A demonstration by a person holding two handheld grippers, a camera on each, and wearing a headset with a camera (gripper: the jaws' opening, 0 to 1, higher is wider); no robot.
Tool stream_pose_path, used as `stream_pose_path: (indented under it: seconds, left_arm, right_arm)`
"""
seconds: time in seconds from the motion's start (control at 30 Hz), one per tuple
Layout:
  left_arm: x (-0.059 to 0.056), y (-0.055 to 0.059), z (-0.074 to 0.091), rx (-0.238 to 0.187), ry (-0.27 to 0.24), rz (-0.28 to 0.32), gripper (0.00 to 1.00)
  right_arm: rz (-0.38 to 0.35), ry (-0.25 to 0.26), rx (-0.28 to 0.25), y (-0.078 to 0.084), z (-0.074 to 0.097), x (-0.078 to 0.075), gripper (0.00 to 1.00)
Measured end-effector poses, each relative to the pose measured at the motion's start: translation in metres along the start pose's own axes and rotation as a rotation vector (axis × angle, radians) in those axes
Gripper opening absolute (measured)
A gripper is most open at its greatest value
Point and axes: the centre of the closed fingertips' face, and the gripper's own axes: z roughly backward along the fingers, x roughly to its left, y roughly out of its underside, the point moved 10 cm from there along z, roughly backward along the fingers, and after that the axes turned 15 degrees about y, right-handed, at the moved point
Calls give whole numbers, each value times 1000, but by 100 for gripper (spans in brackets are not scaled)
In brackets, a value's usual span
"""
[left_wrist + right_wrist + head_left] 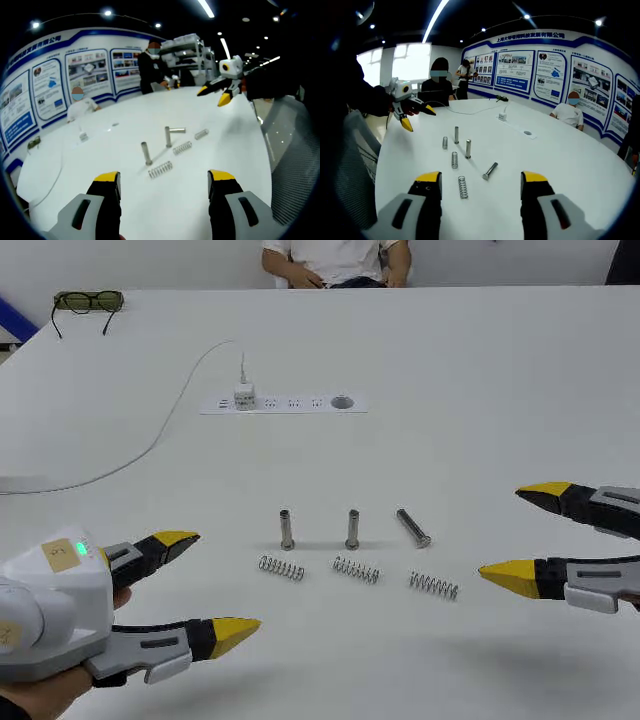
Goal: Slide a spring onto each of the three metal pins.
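Observation:
Three metal pins are on the white table: the left pin [286, 529] and middle pin [352, 528] stand upright, the right pin [412, 527] lies on its side. In front of each lies a spring: left spring [281, 567], middle spring [356, 570], right spring [433, 585]. My left gripper [218, 582] is open at the lower left, apart from the springs, nothing between its yellow tips. My right gripper [525, 532] is open at the right edge, also holding nothing. The left gripper view shows the pins [146, 153] and springs [160, 169] ahead; the right gripper view shows the lying pin [489, 171] and nearest spring [463, 186].
A white power strip [283, 402] with a plugged-in charger and a trailing cable [150, 445] lies behind the pins. Dark glasses [88, 303] rest at the far left corner. A person [335, 260] sits at the far edge of the table.

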Motion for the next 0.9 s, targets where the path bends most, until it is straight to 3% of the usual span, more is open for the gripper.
stream_pose_path:
  seconds: [0.4,0.9]
  left_arm:
    - [-1,1,2,-7,-6,0,72]
    - [-7,1,-4,-20,8,-22,72]
  right_arm:
    - [-36,34,31,-8,-13,-1,58]
    - [-8,91,103,-29,-58,6,46]
